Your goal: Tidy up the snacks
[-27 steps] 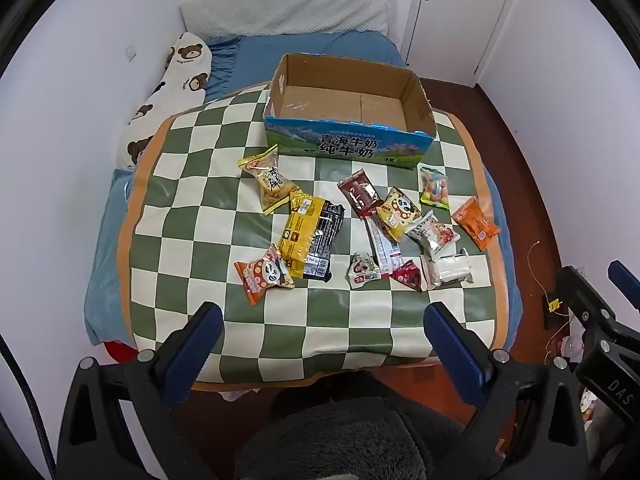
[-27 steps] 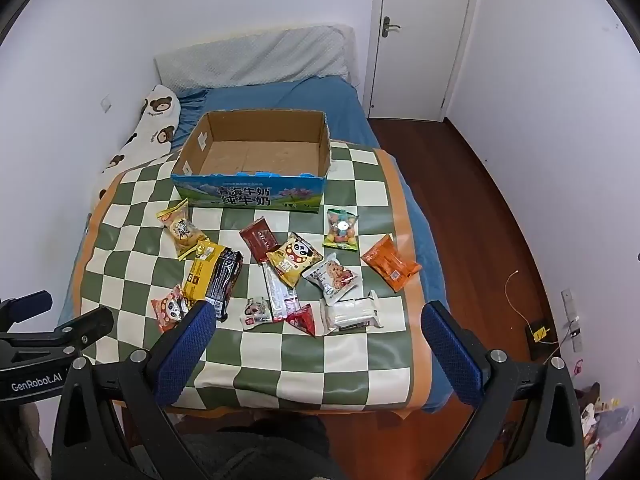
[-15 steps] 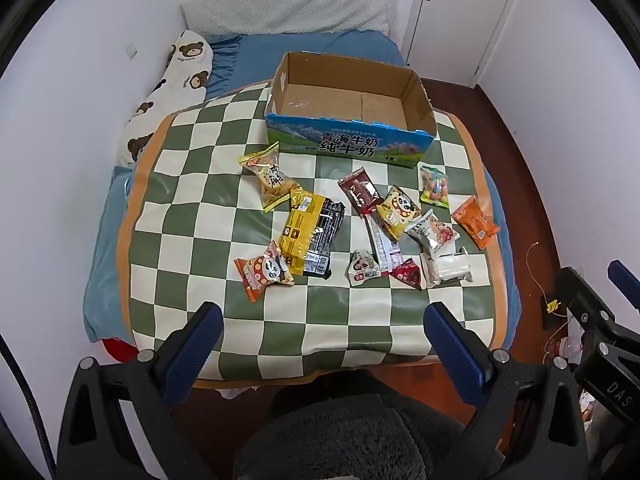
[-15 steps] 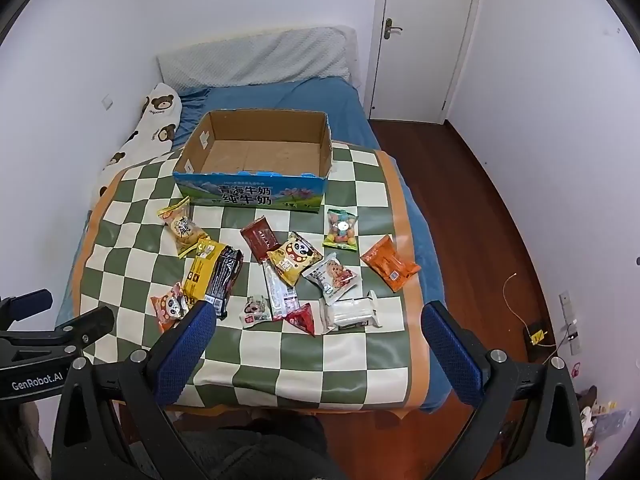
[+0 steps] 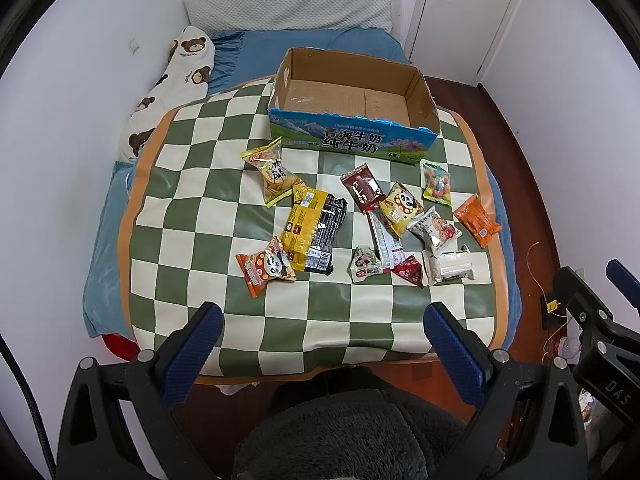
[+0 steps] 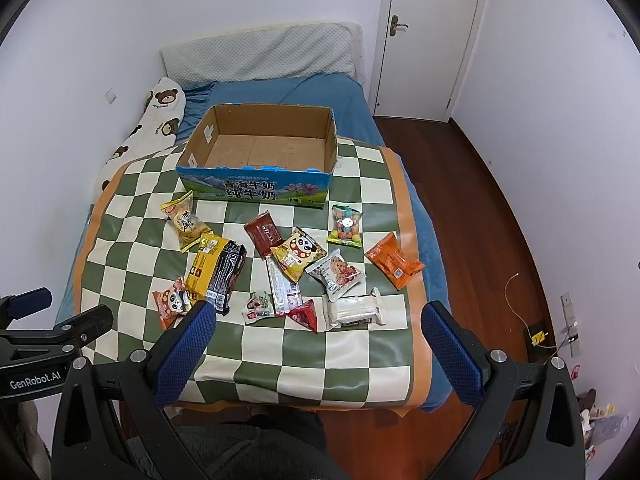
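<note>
Left hand-held gripper (image 5: pixel 322 334) spread wide, empty, right hand-held gripper (image 6: pixel 320 332) likewise, above snacks (image 6: pixel 296 254)

A blue-sheeted bed (image 6: pixel 320 96) fills the room's middle. On it lies a green-and-cream checkered mat (image 6: pixel 132 248); a bear-print pillow (image 6: pixel 160 116) lies along its left side, a grey quilted pillow (image 6: pixel 260 56) at its head. Right of the bed are a white door (image 6: pixel 432 36) and dark wooden floor (image 6: pixel 472 184).
</note>
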A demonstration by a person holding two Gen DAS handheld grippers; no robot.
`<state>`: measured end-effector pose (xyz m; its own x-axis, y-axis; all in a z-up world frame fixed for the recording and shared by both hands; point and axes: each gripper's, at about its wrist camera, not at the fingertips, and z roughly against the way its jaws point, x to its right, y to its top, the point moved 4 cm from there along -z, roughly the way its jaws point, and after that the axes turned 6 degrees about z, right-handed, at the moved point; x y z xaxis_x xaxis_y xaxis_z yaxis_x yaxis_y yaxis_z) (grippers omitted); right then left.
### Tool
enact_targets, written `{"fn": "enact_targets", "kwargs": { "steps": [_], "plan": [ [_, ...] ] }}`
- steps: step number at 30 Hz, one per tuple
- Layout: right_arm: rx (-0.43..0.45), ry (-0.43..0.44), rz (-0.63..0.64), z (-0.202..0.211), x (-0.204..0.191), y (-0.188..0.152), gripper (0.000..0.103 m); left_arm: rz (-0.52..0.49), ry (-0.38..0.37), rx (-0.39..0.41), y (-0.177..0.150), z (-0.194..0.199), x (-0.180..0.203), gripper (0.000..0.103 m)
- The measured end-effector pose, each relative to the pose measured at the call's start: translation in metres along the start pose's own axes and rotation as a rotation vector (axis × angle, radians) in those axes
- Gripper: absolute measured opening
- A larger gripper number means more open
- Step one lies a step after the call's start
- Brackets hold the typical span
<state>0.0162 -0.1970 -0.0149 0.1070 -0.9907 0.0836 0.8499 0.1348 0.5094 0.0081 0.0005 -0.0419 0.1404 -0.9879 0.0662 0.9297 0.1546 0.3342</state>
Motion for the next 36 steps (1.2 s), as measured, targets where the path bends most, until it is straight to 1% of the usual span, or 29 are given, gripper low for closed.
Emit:
{"fn": "enact_targets", "kwargs": {
  "steps": [4,15,20,21,31,32,36],
  "plan": [
    [-0.005,-0.002,0.002,-0.001,-0.001,0.000,0.103,-0.010,0.003,-0.010,0.000,0.000,-0.003,0.103],
    [0.000,-0.006,-0.007,-0.002,0.002,-0.001,0.103,-0.010,0.002,-0.001,0.001,0.006,-0.001,0.103],
    [-0.002,-0.005,-0.007,-0.002,0.004,0.000,0.103,-0.017,0.001,-0.009,-0.001,0.007,0.002,0.103],
    [-0.001,-0.006,-0.008,-0.001,0.003,0.000,0.103,-0.012,0.004,-0.016,0.003,0.001,0.003,0.103],
    [-0.004,-0.005,-0.006,-0.001,0.004,-0.001,0.103,-0.014,0.009,-0.013,0.007,0.003,0.009,0.103],
    [-0.004,-0.005,-0.006,-0.001,0.003,-0.001,0.103,-0.012,0.007,-0.015,0.005,0.000,0.003,0.103],
    [-0.004,-0.004,-0.007,-0.002,0.004,-0.001,0.103,-0.010,0.008,-0.011,0.009,0.000,0.006,0.103]
  ]
}}
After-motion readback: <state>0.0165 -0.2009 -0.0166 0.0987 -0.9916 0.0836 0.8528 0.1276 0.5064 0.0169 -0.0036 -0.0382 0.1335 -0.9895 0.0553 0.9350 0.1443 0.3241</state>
